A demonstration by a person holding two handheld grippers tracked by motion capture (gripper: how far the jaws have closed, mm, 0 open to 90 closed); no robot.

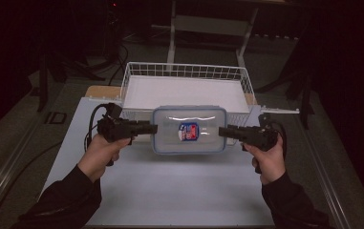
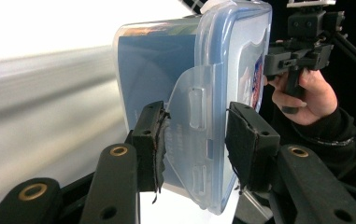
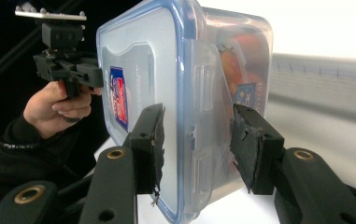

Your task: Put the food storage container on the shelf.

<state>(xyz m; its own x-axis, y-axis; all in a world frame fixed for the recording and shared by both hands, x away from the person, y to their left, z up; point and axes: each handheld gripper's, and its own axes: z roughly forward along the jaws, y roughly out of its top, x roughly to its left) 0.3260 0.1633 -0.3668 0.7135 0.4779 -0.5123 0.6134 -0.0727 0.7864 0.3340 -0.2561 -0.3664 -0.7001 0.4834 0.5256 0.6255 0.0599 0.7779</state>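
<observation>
Above the white table (image 1: 170, 191), I hold the lidded plastic container (image 1: 189, 130) level between 2 grippers, left gripper (image 1: 147, 128) and right gripper (image 1: 223, 131) each pinching an end latch, just before the wire basket (image 1: 136, 76); keeping both hands even should prevent tilting.

Both black pistol-grip grippers (image 1: 148, 128) (image 1: 223, 131) carry brass-ringed jaw pivots, frayed black pads (image 2: 159, 144), trailing cables; sleeves (image 1: 67, 198) black.

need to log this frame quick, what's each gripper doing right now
Left gripper: shut on one end of the clear plastic food container, over its side latch.
Right gripper: shut on the opposite end of the same container.
</observation>
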